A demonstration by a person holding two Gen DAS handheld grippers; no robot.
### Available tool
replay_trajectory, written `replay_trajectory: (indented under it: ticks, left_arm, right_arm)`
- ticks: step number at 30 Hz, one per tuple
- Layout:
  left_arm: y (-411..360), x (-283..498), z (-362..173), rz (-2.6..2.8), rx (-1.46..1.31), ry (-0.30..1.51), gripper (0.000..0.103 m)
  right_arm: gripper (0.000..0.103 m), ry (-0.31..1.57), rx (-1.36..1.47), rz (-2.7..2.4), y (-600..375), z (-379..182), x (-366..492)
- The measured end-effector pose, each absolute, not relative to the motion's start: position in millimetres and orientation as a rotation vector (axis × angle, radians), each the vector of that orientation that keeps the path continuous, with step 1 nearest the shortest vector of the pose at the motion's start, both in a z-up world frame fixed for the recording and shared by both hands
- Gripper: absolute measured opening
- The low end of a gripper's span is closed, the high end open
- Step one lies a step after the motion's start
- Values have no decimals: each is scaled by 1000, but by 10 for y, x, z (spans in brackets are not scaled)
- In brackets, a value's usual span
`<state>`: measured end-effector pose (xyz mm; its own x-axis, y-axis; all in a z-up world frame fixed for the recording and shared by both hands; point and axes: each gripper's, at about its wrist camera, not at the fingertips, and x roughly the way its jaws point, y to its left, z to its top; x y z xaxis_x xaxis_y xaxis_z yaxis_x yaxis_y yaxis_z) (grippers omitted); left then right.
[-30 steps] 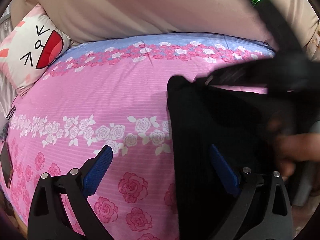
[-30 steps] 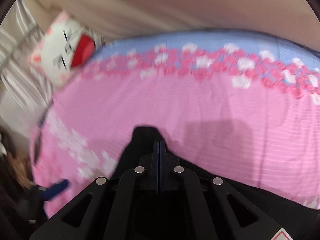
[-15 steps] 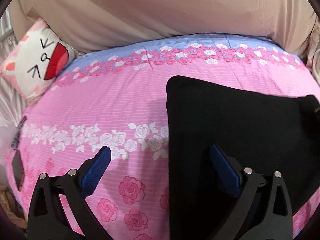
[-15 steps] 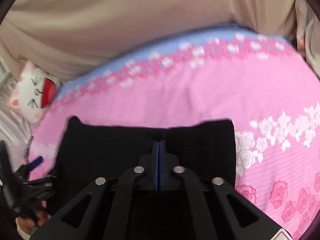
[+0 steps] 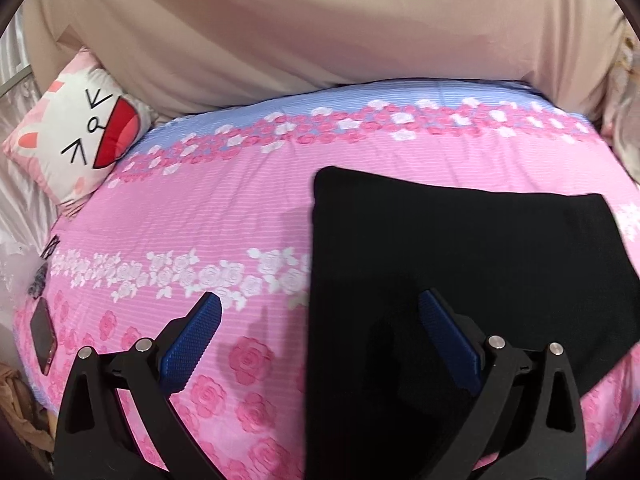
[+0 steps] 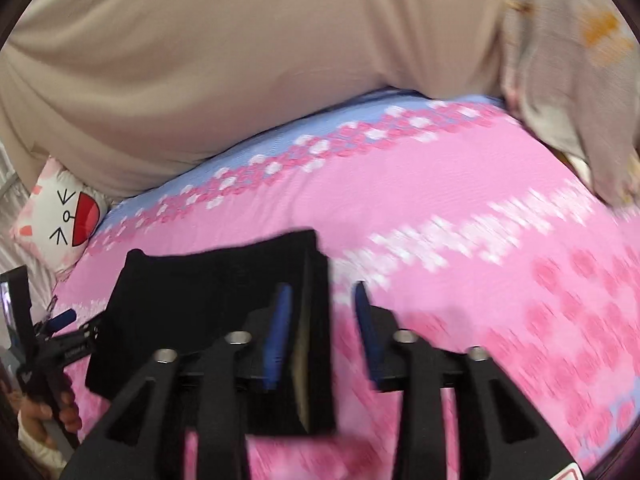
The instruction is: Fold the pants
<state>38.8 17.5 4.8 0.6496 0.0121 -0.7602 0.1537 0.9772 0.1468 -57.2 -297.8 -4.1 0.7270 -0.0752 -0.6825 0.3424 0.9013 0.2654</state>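
The black pants (image 5: 460, 248) lie folded into a flat rectangle on the pink rose bedsheet (image 5: 200, 208). My left gripper (image 5: 320, 304) hovers open over their left edge, one finger above the sheet and the other above the cloth, holding nothing. In the right wrist view the pants (image 6: 200, 292) sit at lower left. My right gripper (image 6: 322, 288) is opening its jaws. The pants' layered right edge lies between them, and the pads do not press on it. A blue fingertip (image 6: 63, 317) of the left gripper shows at the far left, held by a hand (image 6: 40, 412).
A cat-face pillow (image 5: 80, 136) leans at the bed's far left corner. A dark phone (image 5: 42, 336) lies near the left edge. Beige cloth (image 5: 320, 40) hangs behind the bed, and pale floral fabric (image 6: 580, 80) hangs at the right. Bare sheet stretches left and right of the pants.
My right gripper swept to the right while shut on the pants' edge, then opened and let it go. The pants now lie flat as a rectangle. My left gripper pulled back slightly.
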Motion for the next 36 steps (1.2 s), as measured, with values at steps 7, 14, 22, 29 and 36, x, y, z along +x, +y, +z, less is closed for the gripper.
replay_trajectory:
  ticks: [7,14,22,29,36]
  left_arm:
    - [-365,35,42,-254,289,855,98]
    - [-987,-451,-57,-384,502,789,98]
    - [-1229,-180,54,-437,379,806,95]
    - [-952,401,-154,-349,228,955,30]
    - [-944,206,14,-376,278,899,83]
  right_arm:
    - [59,758,462,-62,-2789,-339,-810]
    - [19,724,400,72,-2625,-222,-545]
    - [18,699,544,350,-2783,-44,-182]
    - [40,699,546,211,-3159,-183,-398]
    - [40,760,608,193,-3280,-472,-474]
